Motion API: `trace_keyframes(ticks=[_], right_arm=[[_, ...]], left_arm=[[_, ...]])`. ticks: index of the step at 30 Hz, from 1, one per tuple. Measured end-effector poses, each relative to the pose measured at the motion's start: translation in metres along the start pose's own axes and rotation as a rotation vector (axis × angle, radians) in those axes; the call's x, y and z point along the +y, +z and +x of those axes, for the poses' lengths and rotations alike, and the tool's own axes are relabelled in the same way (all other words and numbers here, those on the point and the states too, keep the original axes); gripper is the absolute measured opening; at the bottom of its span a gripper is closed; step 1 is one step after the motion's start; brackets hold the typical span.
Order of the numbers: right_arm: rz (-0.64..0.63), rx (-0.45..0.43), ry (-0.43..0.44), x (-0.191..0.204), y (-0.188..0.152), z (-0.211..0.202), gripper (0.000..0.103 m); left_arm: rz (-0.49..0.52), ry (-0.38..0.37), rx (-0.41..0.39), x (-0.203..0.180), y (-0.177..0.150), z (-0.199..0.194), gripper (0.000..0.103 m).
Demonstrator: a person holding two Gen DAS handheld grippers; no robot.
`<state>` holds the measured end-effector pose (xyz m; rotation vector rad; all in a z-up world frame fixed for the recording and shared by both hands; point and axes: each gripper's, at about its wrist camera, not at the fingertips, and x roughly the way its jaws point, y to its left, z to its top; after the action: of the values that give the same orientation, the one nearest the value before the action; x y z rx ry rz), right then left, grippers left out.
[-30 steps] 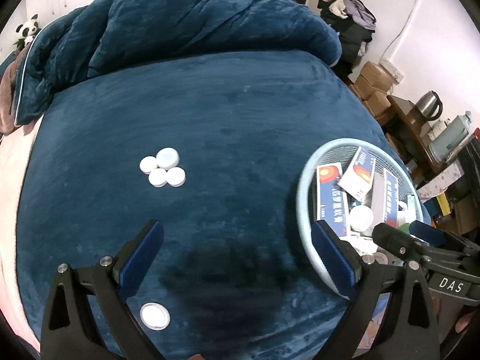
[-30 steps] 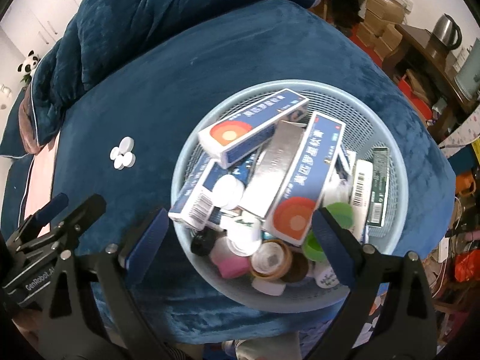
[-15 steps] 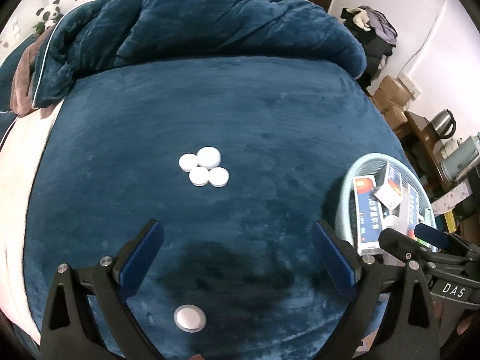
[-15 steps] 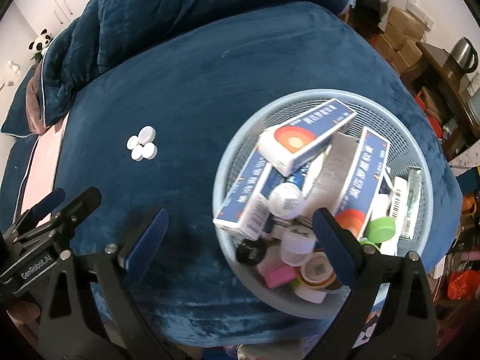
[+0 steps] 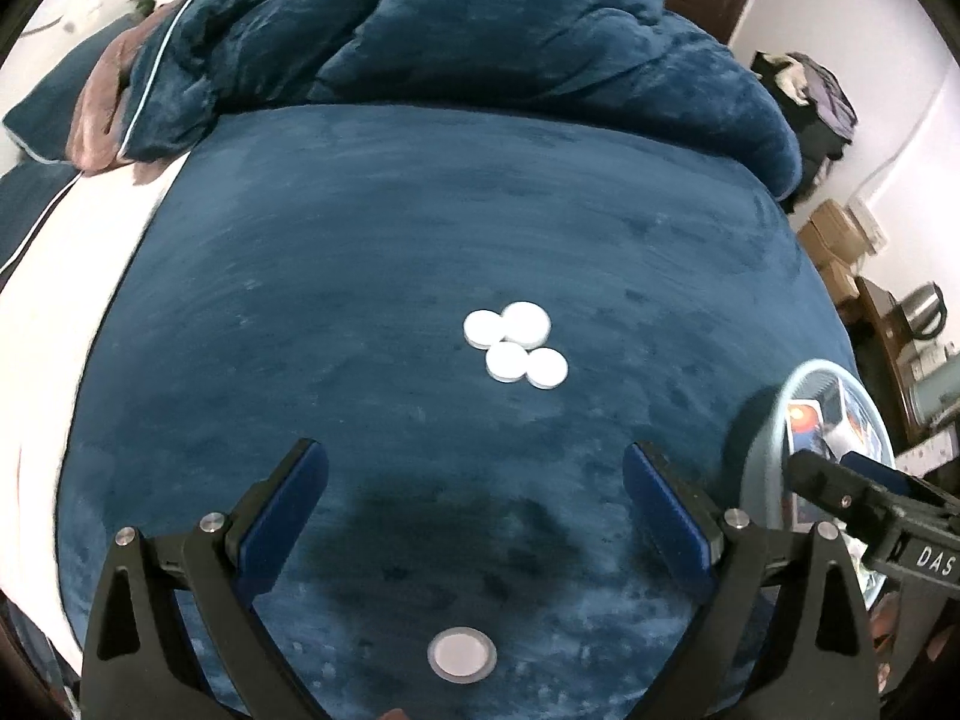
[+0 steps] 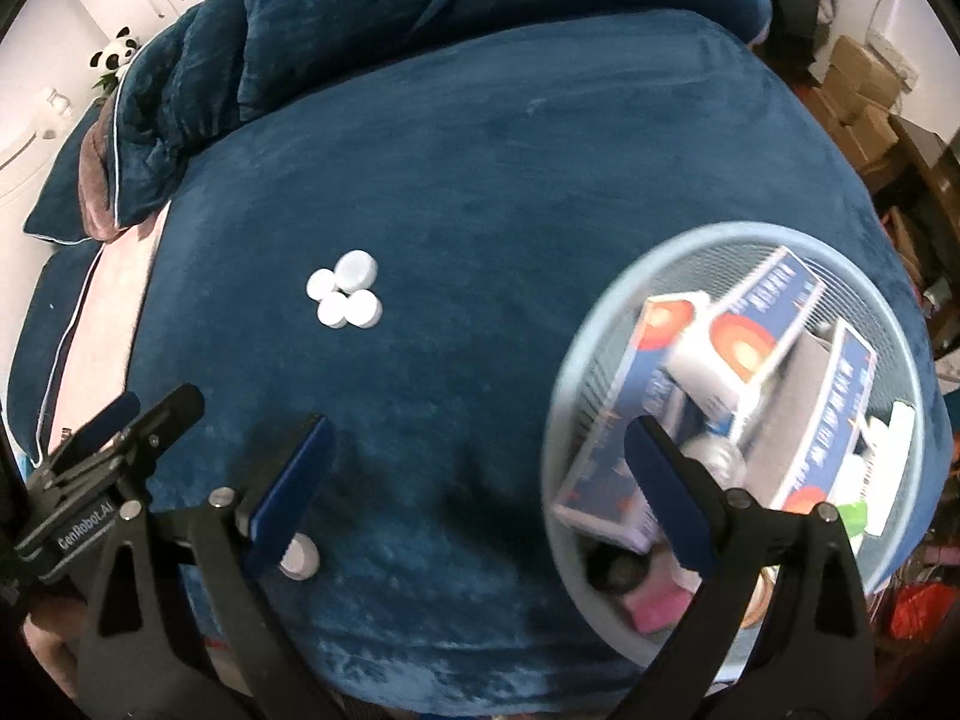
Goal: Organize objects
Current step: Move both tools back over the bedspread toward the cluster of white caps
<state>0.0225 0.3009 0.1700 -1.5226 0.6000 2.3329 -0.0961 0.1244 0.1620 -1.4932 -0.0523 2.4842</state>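
Observation:
Several white round caps point(image 5: 516, 345) lie clustered on the dark blue bed cover; they also show in the right wrist view point(image 6: 345, 298). One more white cap point(image 5: 461, 654) lies alone close below my left gripper point(image 5: 474, 516), which is open and empty; this cap also shows in the right wrist view point(image 6: 299, 558). A light blue mesh basket point(image 6: 576, 360) full of blue medicine boxes point(image 6: 774, 348) and small bottles sits at the right; its rim shows in the left wrist view point(image 5: 780, 420). My right gripper point(image 6: 477, 495) is open and empty, its right finger over the basket.
A rumpled blue duvet point(image 5: 420, 42) is piled at the back of the bed. A pillow point(image 6: 72, 192) lies at the left. Cardboard boxes point(image 6: 864, 96) and a table with a kettle point(image 5: 924, 309) stand beyond the bed's right edge.
Both grippers have swung left: the basket has slid to the right in both views and the cap cluster has come toward the centre. Both stay open.

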Motion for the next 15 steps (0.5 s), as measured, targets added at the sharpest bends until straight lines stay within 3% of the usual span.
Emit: trace_keyframes(ticks=[6, 9, 11, 15], right_arm=[[-0.017, 0.036, 0.059, 0.019, 0.014, 0.018, 0.098], [-0.02, 0.056, 0.088, 0.027, 0.02, 0.028, 0.098], [-0.039, 0.071, 0.083, 0.033, 0.026, 0.037, 0.098], [-0.095, 0.1, 0.052, 0.04, 0.037, 0.06, 0.098]], left_arm=[[0.001, 0.01, 0.016, 0.01, 0.016, 0.007, 0.099], [0.048, 0.023, 0.027, 0.01, 0.034, 0.012, 0.099], [0.104, 0.039, 0.022, 0.01, 0.048, 0.022, 0.099], [0.124, 0.007, 0.078, 0.018, 0.063, 0.05, 0.099]])
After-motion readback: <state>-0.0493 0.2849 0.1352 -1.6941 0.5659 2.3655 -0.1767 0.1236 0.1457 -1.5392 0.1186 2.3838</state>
